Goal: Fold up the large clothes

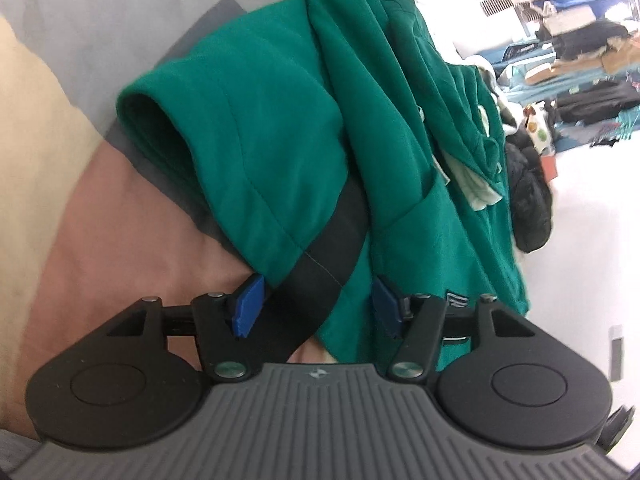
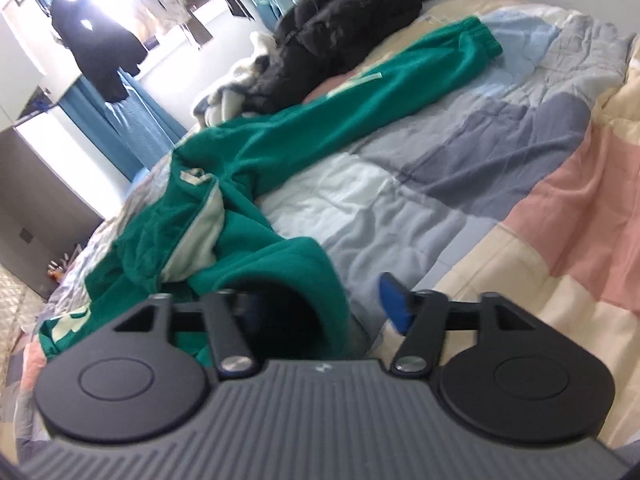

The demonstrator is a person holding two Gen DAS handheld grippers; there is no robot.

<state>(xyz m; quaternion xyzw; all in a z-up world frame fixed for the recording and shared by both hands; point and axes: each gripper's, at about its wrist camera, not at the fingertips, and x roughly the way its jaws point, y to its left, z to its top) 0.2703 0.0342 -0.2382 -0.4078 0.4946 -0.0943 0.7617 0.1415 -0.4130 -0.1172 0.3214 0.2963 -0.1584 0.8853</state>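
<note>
Both tongs [image 1: 316, 306] [image 2: 320, 306] gape over green hoodie [image 1: 260, 132].

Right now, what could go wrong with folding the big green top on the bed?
1. The green top is bunched, with one sleeve stretched far out; folding it like this would likely trap creases.
2. The right gripper is open with the hood humped between its fingers, so closing could grab too many layers.
3. The left gripper is open over a dark strip, which might get pinched instead of the green cloth.
</note>
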